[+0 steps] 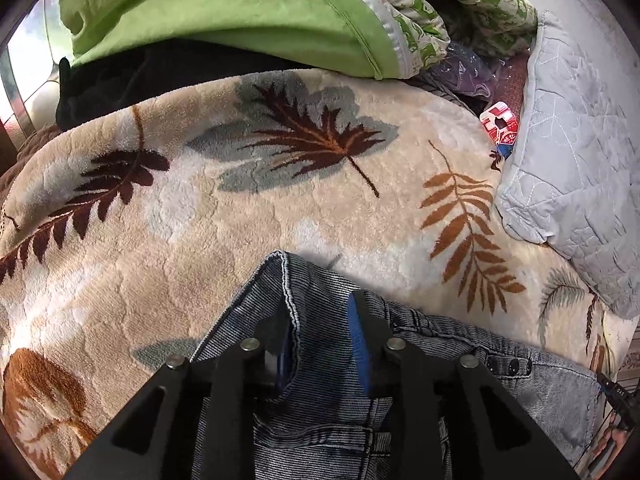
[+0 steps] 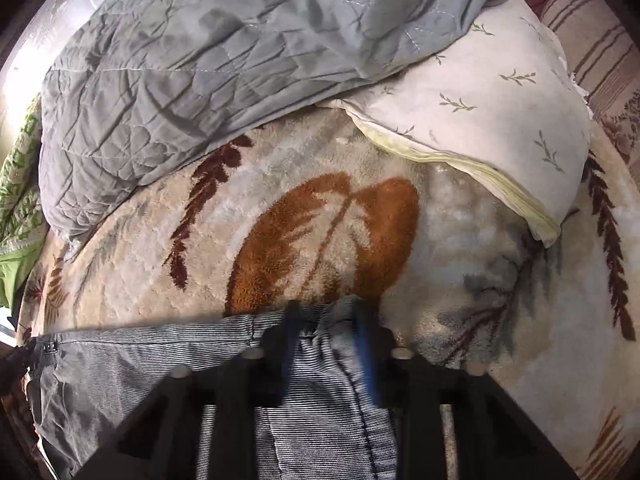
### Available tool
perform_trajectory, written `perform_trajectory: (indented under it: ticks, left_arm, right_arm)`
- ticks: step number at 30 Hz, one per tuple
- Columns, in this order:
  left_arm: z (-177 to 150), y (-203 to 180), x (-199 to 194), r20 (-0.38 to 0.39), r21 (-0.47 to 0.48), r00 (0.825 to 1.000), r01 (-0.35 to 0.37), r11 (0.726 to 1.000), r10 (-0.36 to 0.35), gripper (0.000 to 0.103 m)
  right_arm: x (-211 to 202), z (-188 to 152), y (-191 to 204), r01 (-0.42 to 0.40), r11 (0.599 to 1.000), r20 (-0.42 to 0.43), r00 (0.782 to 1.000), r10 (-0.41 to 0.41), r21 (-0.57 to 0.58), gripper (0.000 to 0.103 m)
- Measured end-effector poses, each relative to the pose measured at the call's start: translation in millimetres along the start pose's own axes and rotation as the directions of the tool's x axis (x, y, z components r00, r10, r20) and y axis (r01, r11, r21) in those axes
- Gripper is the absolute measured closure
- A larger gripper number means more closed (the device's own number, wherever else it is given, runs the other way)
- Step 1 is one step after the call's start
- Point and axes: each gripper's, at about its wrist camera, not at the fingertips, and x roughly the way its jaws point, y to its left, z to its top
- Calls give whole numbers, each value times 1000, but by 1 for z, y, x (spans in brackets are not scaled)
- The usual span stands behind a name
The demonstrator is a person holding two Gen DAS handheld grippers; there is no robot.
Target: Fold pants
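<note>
Grey-blue striped denim pants (image 1: 320, 400) lie on a beige fleece blanket with leaf prints (image 1: 280, 208). My left gripper (image 1: 320, 340) has its blue-padded fingers around a raised fold of the waistband edge, with a gap between the pads. In the right wrist view the pants (image 2: 160, 360) stretch to the left, and my right gripper (image 2: 330, 336) has its fingers on either side of a bunched piece of the fabric edge, over the blanket (image 2: 320, 240).
A green sheet (image 1: 224, 20) and patterned quilt (image 1: 420, 12) are piled at the back. A grey quilted cover (image 1: 580, 160) lies at right; it also shows in the right wrist view (image 2: 200, 60), beside a white pillow (image 2: 500, 120). A red packet (image 1: 500, 124) lies by it.
</note>
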Motion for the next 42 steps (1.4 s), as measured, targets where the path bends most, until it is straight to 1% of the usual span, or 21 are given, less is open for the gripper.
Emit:
perform_trajectory:
  ticks: [1, 4, 9, 14, 18, 21, 23, 25, 28, 30, 31, 32, 33, 34, 35, 36, 37, 38, 39, 40, 42]
  left_arm:
    - [-1, -1, 0, -4, 12, 1000, -12, 1000, 12, 101]
    - [-1, -1, -11, 27, 10, 999, -20, 1000, 20, 101]
    - [1, 2, -57, 107, -4, 994, 36, 999, -35, 101]
    - [-13, 12, -123, 206, -25, 973, 111, 993, -104, 101]
    - [-42, 30, -177, 274, -27, 948, 173, 985, -159, 101]
    - [-77, 47, -211, 306, -24, 933, 209, 978, -191, 101]
    - [-105, 59, -226, 308, -23, 929, 224, 974, -206, 101]
    - [-136, 72, -233, 295, -19, 933, 221, 975, -206, 100]
    - [-179, 93, -228, 247, -20, 951, 195, 981, -184, 99]
    - [-199, 107, -214, 180, -29, 971, 163, 986, -155, 96]
    - [-208, 114, -206, 148, -42, 979, 146, 988, -138, 92]
    - [-214, 120, -197, 104, -58, 987, 126, 990, -120, 90]
    - [-219, 126, -190, 58, -79, 994, 98, 992, -94, 88]
    - [-225, 133, -187, 38, -110, 996, 85, 990, -82, 87]
    - [-229, 139, -189, 39, -143, 996, 79, 987, -74, 84]
    - [-231, 144, -193, 50, -165, 997, 64, 984, -57, 73]
    - [-232, 146, -200, 73, -182, 997, 49, 982, -37, 64]
    - [-232, 146, -209, 108, -195, 994, 46, 980, -26, 61]
    - [-232, 145, -218, 142, -195, 990, 53, 979, -25, 57]
    - [-231, 139, -227, 169, -183, 985, 58, 981, -27, 56]
    - [-228, 121, -241, 218, -135, 975, 80, 988, -50, 53]
  right_arm:
    - [0, -1, 0, 4, 1000, 4, 1000, -4, -1, 89]
    - [-15, -2, 6, 46, 998, 48, 998, -45, -36, 90]
    - [-60, 2, 11, 31, 999, 138, 990, -25, -44, 90]
    - [-114, -7, 12, -21, 999, 228, 973, 27, -27, 90]
    - [-160, -31, 6, -75, 997, 277, 958, 76, -14, 90]
    - [-189, -60, -4, -123, 992, 302, 946, 118, -4, 90]
    - [-205, -85, -15, -152, 988, 308, 940, 144, 4, 90]
    - [-216, -116, -28, -185, 983, 308, 936, 169, 22, 90]
    - [-216, -172, -48, -204, 977, 264, 947, 183, 56, 90]
    - [-201, -209, -61, -201, 976, 192, 964, 183, 80, 89]
    - [-187, -225, -68, -202, 975, 133, 973, 189, 94, 87]
    - [-174, -241, -75, -198, 973, 77, 979, 190, 118, 87]
    - [-159, -254, -80, -177, 975, 11, 984, 177, 134, 83]
    - [-150, -264, -84, -174, 975, -24, 984, 179, 141, 82]
    - [-156, -270, -87, -193, 971, 26, 981, 192, 144, 78]
    - [-161, -271, -90, -169, 973, 26, 986, 167, 156, 48]
    - [-167, -270, -92, -137, 975, 23, 991, 135, 176, 29]
    - [-176, -270, -95, -134, 972, 59, 990, 125, 193, 18]
    - [-187, -269, -97, -142, 969, 97, 987, 124, 203, 18]
    - [-198, -267, -97, -159, 965, 123, 983, 135, 209, 18]
    - [-215, -263, -90, -222, 953, 166, 968, 189, 208, 18]
